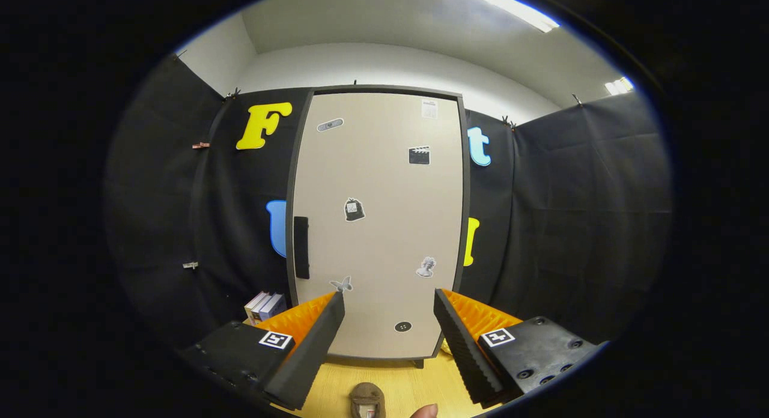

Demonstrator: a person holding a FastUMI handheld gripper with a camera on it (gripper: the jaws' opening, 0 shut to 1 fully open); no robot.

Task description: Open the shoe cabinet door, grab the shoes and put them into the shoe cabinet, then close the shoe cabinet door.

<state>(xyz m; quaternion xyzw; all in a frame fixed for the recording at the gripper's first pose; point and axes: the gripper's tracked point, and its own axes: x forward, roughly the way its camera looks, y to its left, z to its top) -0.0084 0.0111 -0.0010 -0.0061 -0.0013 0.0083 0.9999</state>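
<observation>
Gripper view — cabinet door (pixel 378 226) beyond hand-held gripper (pixel 389 304).

Shoe cabinet (pixel 378 226) upright at frame centre, door (pixel 384 184) closed, handle (pixel 301 247) along its left edge. Books (pixel 264 305) at lower left of the cabinet, against the booth wall. Gripper (pixel 389 302) at bottom centre, fingers spread wide, nothing between them, cabinet beyond. Shoe (pixel 367 399) on the floor (pixel 402 379) at bottom centre, before the cabinet, between the fingers. Fingertip (pixel 425 411) of a person just right of the shoe.
</observation>
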